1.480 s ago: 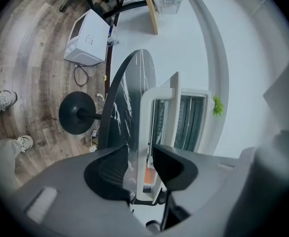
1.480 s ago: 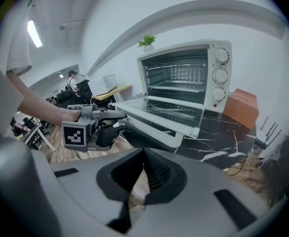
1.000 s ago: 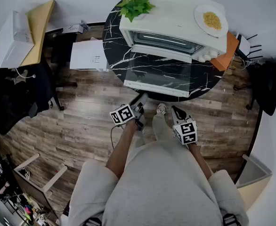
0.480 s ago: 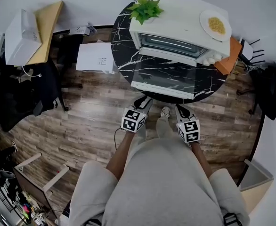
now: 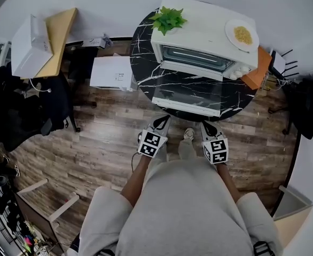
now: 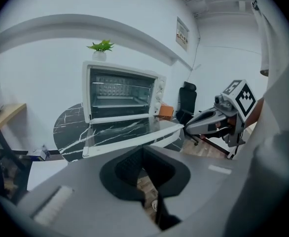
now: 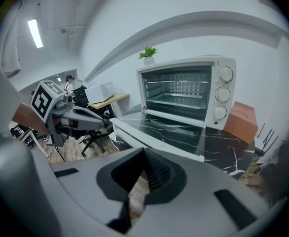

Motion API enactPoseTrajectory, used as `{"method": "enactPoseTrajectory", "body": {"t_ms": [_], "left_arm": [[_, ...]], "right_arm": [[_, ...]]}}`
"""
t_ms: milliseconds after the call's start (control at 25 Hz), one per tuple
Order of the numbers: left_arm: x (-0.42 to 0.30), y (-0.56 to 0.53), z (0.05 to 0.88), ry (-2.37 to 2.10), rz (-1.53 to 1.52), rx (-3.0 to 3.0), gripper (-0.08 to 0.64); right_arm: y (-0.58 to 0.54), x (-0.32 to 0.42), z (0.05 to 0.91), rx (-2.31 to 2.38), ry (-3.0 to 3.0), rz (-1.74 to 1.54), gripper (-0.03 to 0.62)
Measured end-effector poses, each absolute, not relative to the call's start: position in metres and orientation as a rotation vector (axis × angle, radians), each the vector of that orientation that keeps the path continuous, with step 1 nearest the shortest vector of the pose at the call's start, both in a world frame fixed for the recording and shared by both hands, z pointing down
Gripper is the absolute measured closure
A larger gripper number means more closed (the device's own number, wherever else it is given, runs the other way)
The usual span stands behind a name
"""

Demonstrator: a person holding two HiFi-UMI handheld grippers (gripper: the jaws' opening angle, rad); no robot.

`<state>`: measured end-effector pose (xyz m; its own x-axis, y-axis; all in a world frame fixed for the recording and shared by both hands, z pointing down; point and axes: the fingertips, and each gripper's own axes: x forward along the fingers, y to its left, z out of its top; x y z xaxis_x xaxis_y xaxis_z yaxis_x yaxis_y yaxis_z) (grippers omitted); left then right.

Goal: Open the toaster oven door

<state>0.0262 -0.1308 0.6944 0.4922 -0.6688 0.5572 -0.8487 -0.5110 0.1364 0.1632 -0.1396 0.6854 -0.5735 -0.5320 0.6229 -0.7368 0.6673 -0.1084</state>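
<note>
Door (image 5: 191,89) lies open: probably light, fragile glass, best held by its front rail (image 5: 184,105). Left gripper (image 5: 164,119) has just closed on nothing. Right gripper (image 5: 205,125) is shut and empty.

White toaster oven (image 5: 199,33); black, seemingly marble-veined table (image 5: 141,52).

From above, the yellow food (image 5: 243,34) on the plate (image 5: 230,28) is too small to name. The print on the white paper (image 5: 111,72) cannot be read. The orange box (image 5: 256,68) sits partly behind the toaster oven (image 5: 199,33). The grey bin (image 5: 298,196) is cut off by the picture's edge. The left claw (image 6: 143,152) fills the bottom of its own view, so most of the floor (image 6: 203,151) is hidden, and the wall poster (image 6: 182,33) is too small to read.
</note>
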Motion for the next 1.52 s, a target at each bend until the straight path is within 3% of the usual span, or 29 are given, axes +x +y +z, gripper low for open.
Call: {"method": "enactPoseTrajectory", "body": {"t_ms": [1520], "left_arm": [[0.032, -0.232, 0.558, -1.359, 0.354, 2.550, 0.549]], "right_arm": [[-0.229, 0.200, 0.560, 1.338, -2.390, 0.185, 0.579]]}}
